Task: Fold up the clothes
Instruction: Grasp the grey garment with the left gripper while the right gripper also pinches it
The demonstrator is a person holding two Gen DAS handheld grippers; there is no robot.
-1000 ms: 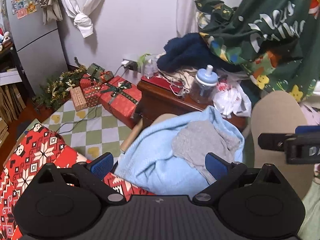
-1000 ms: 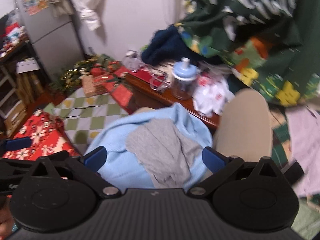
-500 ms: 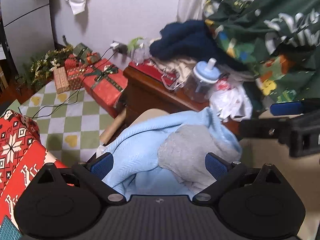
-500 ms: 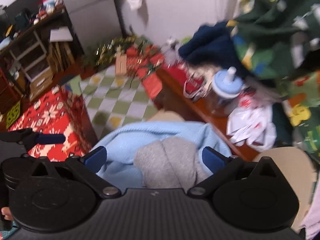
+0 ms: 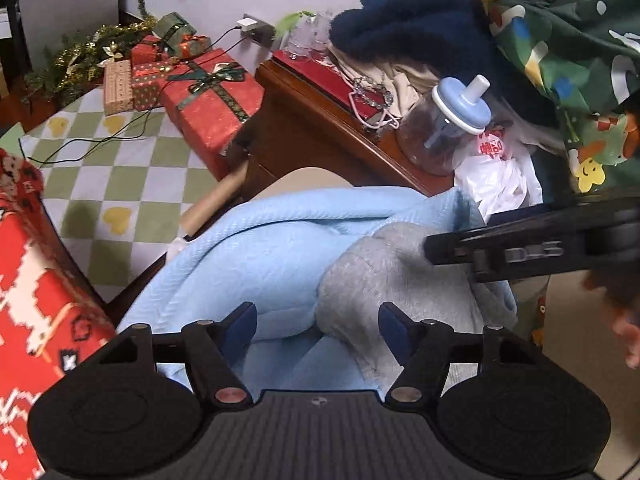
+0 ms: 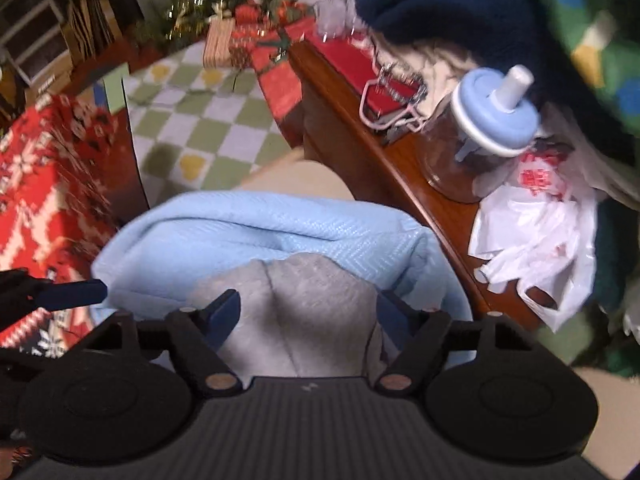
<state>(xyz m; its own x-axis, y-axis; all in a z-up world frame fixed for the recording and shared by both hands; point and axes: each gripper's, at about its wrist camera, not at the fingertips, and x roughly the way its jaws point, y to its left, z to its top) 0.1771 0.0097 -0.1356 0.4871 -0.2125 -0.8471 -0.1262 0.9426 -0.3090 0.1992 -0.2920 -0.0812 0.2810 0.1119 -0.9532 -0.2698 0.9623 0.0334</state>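
A soft light-blue knitted blanket (image 5: 272, 248) lies bunched up in the near middle of the room, and a small grey fleece garment (image 5: 384, 284) sits on top of it, a bit to the right. They rest on a rounded tan cushion (image 5: 308, 176) whose far edge peeks out behind the blanket.

The left gripper (image 5: 318, 322) hangs just over the clothes with its jaws spread apart and nothing between them. The right gripper (image 6: 308, 314) is just over the grey garment, jaws also spread wide and holding nothing. In the left wrist view the right gripper comes in from the right side, just over the grey garment.

Behind the clothes stands a dark brown wooden desk (image 5: 320, 120). On it are a clear jar with a pale blue lid and spout (image 5: 452, 128), a flat red book (image 6: 360, 64), and a crumpled white plastic bag with red print (image 6: 540, 216). A fluffy dark navy blanket (image 5: 416, 24) and a green cloth with bright shapes (image 5: 560, 52) are piled at the far right.

The floor has a green and white checked mat with yellow hearts (image 5: 120, 172). Red wrapped gift boxes with green ribbon (image 5: 212, 100) sit on it by the far wall, next to green tinsel (image 5: 80, 60). A red and white snowflake-pattern cloth (image 5: 36, 292) covers something at the near left.
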